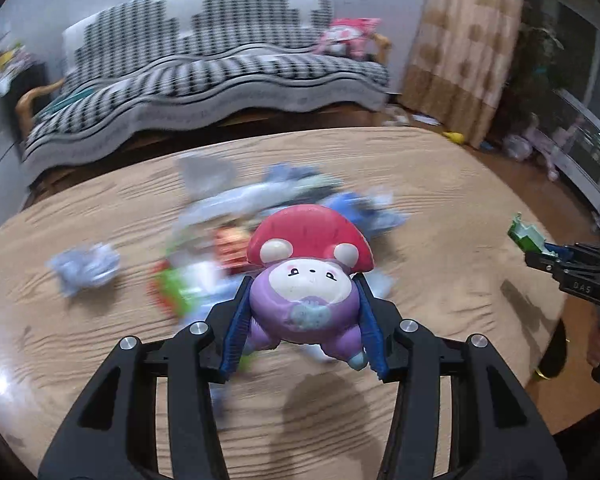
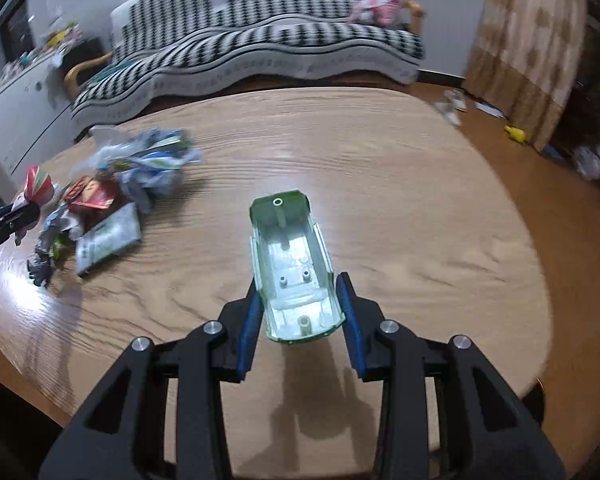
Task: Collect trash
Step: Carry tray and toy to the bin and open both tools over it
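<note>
My left gripper (image 1: 304, 284) is shut on a purple toy with a red mushroom cap (image 1: 306, 276) and holds it above the wooden table (image 1: 440, 208). My right gripper (image 2: 298, 284) is shut on a green plastic toy shell (image 2: 290, 268), hollow side up, above the table (image 2: 380, 184). A pile of crumpled wrappers and paper trash (image 2: 112, 196) lies on the table's left part; it shows blurred behind the toy in the left wrist view (image 1: 228, 232). The right gripper with the green shell (image 1: 526, 236) shows at the right edge of the left wrist view.
A crumpled paper ball (image 1: 86, 266) lies apart at the left. A sofa with a checked cover (image 2: 260, 40) stands behind the table. A curtain (image 2: 528, 40) hangs at the right, with small items (image 2: 516, 134) on the floor below.
</note>
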Available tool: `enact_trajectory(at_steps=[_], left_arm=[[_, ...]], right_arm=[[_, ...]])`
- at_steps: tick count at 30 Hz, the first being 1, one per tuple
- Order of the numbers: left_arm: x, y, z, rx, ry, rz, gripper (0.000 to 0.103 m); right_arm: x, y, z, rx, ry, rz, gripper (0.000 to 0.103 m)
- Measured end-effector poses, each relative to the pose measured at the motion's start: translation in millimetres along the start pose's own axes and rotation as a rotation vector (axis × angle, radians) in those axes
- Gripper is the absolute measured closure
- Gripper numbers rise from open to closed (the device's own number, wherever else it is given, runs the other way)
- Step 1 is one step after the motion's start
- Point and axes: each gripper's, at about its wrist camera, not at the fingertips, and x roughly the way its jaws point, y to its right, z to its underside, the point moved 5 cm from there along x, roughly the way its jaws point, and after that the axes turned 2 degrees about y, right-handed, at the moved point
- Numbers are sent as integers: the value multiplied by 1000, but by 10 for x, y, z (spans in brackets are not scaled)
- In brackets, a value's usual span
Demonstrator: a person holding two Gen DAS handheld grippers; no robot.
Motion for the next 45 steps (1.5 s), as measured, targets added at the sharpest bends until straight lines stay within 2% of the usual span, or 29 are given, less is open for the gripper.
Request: enact_trajectory(at_steps=[6,12,15,17,22,28,40,41,42,43,45], left_arm=[[200,1129,-97,110,6,133,55],[418,2358,14,225,-19,272,55],[483,2859,118,264,-37,342,55],[513,3124,167,287,-54,380,55],[545,3749,387,354,-85,460,55],[575,4155,541,399,-104,505,55],[745,4421,630,407,-136,517,55],[753,4459,639,408,-138,521,55],[752,4471,653,409,-140,524,55],[778,4486,660,412,-142,527,55],[813,4519,672,417,-148,531,55]], right_arm=[[-393,1002,405,143,22,106,67],[-741,2020,970,317,18,207,67],[-848,2424,1285,396,-15,247,67],[-863,2696,1565,452,-77,283,67],[-860,3084,2044,546,-171,291,66],[-897,3280,2272,602,-192,277,66],[-965,3350,2270,631,-173,271,66],[-960,3371,2265,635,-172,269,57],[-971,3398,2272,641,-169,272,43],[-996,3409,2276,646,-157,275,38],[-1025,3420,2274,649,-144,273,36]])
